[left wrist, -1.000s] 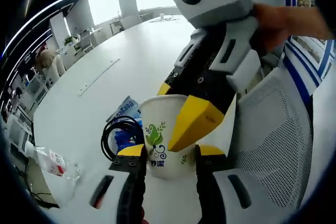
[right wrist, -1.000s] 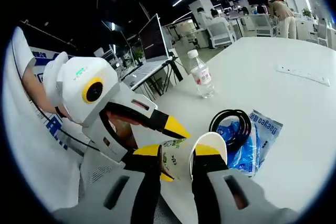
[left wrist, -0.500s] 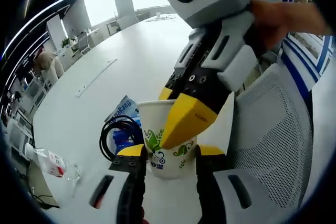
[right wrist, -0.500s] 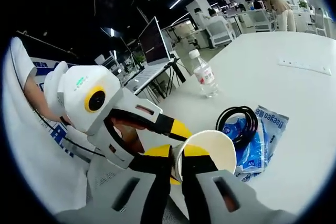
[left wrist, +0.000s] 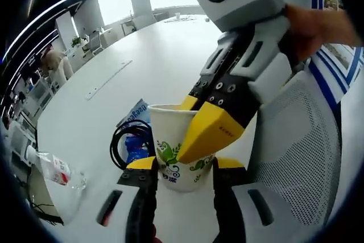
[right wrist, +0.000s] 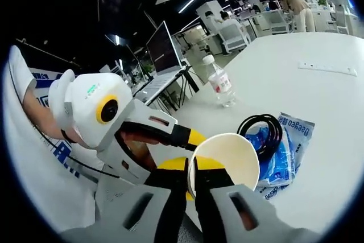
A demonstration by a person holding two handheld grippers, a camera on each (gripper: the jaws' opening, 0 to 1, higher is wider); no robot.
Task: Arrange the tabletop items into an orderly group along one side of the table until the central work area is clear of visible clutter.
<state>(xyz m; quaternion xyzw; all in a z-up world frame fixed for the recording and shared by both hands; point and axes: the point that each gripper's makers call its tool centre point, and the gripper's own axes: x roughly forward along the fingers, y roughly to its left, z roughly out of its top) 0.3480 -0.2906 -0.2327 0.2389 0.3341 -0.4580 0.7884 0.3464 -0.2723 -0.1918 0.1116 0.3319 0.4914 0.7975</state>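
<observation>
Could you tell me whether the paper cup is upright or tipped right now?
Upright: the paper cup has its open rim on top, its base between the left gripper jaws.

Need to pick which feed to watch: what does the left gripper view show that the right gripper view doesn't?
Left gripper view: a mesh chair beside the table, and the cup's leaf print.

Right gripper view: a laptop on a stand, and the cup's open mouth.

Both: the paper cup with both tools at it, the black cable coil, the blue packet and the water bottle.
</observation>
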